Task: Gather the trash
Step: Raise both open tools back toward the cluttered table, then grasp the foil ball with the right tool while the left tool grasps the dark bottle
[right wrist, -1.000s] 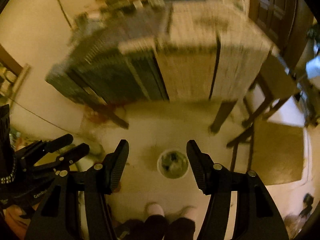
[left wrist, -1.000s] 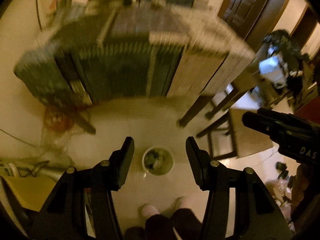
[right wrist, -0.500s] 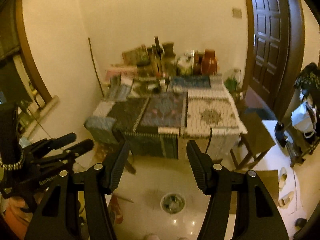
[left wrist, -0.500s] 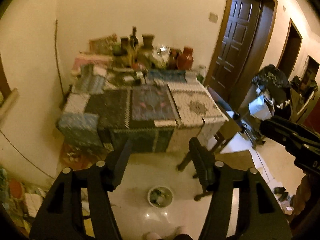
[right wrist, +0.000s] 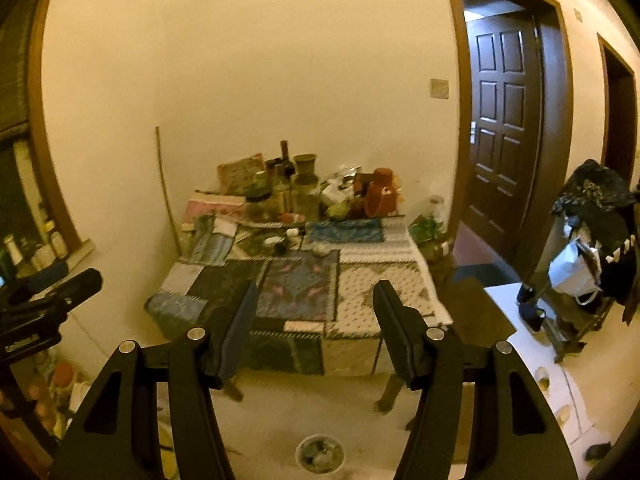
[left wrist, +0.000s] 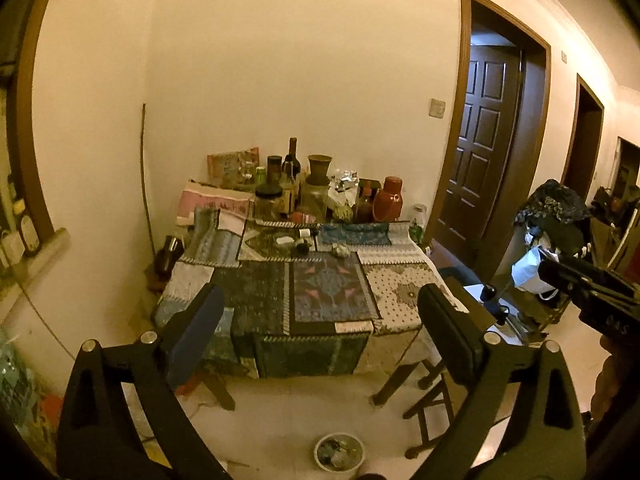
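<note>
Both tongs are held level toward the table (left wrist: pixel 400 292) at frame centre, empty: the left tongs (left wrist: pixel 320 332) are opening wide, the right tongs (right wrist: pixel 314 324) are set apart. The trash bin (left wrist: pixel 339 451) is left on the floor at the bottom edge, probably for drops.

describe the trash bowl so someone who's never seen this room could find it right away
Start at the table draped in patchwork cloths against the cream wall. Drop to the pale floor in front of it, just left of the wooden stool's legs. There sits a small round white bowl filled with dark scraps, the only container on that open floor; every jar and bottle stands up on the table.
</note>
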Tool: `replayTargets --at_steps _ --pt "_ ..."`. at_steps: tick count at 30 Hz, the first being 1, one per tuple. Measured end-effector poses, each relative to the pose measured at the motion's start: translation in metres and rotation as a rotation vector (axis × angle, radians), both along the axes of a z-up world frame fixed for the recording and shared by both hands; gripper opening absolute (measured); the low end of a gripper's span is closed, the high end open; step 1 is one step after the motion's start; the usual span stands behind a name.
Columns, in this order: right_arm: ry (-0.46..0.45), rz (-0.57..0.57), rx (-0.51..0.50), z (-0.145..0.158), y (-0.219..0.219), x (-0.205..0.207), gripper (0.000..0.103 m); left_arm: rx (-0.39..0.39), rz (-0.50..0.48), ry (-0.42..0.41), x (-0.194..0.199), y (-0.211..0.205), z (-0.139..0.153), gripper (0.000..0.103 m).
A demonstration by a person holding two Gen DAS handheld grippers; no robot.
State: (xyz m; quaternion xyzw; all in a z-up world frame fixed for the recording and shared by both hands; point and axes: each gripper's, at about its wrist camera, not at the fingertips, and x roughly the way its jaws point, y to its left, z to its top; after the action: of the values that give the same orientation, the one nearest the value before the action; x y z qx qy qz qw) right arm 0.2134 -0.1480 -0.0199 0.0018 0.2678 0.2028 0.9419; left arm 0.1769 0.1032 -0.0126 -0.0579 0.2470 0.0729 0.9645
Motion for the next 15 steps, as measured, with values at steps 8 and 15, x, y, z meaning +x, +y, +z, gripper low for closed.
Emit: replayTargets --at_steps 8,15 --pt "-0.031 0.015 0.007 -0.005 -0.002 0.070 0.081 0.025 -0.006 -0.034 0.073 -0.011 -0.002 0.102" --pt "-0.034 0.052 -0.009 0.002 -0.003 0.138 0.082 0.071 0.014 0.019 0.170 -0.020 -0.004 0.102"
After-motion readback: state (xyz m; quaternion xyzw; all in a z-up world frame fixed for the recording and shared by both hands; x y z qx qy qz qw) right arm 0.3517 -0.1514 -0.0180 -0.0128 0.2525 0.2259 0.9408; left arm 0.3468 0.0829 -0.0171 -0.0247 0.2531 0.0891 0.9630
